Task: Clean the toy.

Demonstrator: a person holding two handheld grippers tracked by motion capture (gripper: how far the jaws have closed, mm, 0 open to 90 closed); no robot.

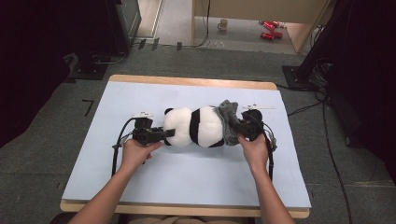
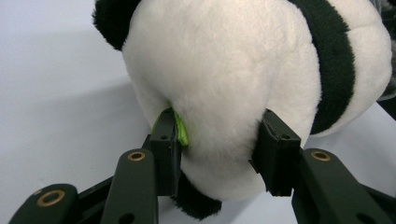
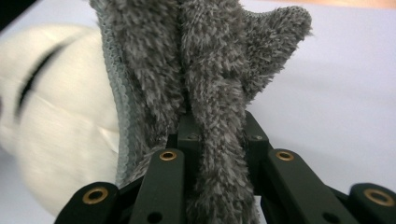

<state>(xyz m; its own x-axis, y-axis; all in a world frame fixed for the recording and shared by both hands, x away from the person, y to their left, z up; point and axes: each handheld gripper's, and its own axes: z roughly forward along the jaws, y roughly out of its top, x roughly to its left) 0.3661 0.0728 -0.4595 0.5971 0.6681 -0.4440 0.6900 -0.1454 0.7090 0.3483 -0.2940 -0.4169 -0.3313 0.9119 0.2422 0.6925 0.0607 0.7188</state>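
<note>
On the pale blue table cover (image 1: 187, 172) the panda (image 1: 194, 127) lies lengthwise between your 2 grippers: left gripper (image 1: 161, 136) clamps its head, right gripper (image 1: 239, 127) pinches the grey garment (image 1: 228, 122) at its far end.

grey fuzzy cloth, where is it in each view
High view: the grey fuzzy cloth sits right of centre, bunched at the right end of the black and white plush panda.
Left gripper view: only a dark sliver at the far right edge, too little to be sure.
Right gripper view: it fills the centre, pinched in the right tool.
Shared landmark: the panda's white body.
</note>
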